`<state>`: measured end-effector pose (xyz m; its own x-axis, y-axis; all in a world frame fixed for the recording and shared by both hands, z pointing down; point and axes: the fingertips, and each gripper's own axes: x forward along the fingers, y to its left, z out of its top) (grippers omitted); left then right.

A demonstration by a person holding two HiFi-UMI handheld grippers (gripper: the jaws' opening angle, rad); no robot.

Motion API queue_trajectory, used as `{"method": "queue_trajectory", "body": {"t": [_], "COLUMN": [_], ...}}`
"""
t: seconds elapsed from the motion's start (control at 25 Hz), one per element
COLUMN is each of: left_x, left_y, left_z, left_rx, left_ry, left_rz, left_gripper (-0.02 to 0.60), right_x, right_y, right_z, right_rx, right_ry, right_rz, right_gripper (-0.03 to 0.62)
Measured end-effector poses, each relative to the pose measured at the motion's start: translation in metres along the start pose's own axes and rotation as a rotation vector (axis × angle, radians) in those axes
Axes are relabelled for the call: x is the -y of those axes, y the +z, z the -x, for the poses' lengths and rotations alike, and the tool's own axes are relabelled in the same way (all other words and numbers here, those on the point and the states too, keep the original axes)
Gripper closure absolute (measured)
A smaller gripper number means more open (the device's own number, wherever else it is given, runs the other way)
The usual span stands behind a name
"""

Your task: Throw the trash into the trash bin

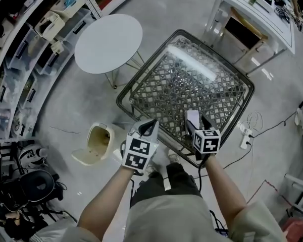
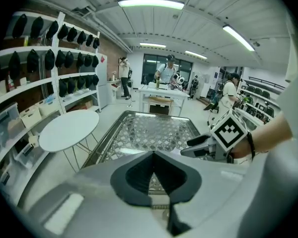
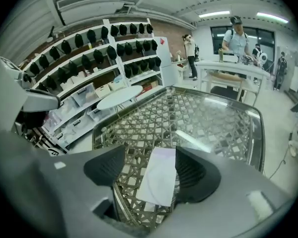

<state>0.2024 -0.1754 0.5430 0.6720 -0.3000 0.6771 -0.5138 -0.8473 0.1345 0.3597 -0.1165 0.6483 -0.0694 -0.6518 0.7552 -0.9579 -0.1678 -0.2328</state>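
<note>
The glass table (image 1: 192,77) shows a grey diamond lattice (its rim dark); the paper (image 3: 161,175) is white, the round table (image 1: 108,42) white, the trash bin (image 1: 97,144) cream.

A grey concrete floor (image 1: 70,105) carries a round white table (image 1: 108,43), a glass-topped lattice table (image 1: 192,79) and a white desk (image 1: 257,19). Tall white shelves (image 2: 44,58) line one wall; strip lights (image 2: 150,3) glow overhead.
</note>
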Motion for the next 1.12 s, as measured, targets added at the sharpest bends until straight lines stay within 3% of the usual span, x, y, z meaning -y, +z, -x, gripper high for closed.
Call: {"method": "queue_trajectory", "body": {"t": [0.24,0.68,1.12], "left_x": [0.001,0.015,0.012], "left_y": [-0.031,-0.075,-0.083], "left_z": [-0.020,-0.019,-0.007], "left_rx": [-0.070,-0.142,-0.134], "left_ry": [-0.016,-0.046,-0.030], "left_rz": [0.026,0.076,0.105], "left_gripper": [0.578,0.578,0.578], "right_x": [0.017,0.015,0.013], "right_y": [-0.040,-0.075,-0.077], "right_z": [-0.030,-0.055,-0.059], "right_rx": [-0.102,-0.200,-0.192], "right_ry": [-0.031,-0.037,-0.073], "right_rz": [-0.067,-0.043,-0.047], "right_gripper": [0.243,0.235,0.262]}}
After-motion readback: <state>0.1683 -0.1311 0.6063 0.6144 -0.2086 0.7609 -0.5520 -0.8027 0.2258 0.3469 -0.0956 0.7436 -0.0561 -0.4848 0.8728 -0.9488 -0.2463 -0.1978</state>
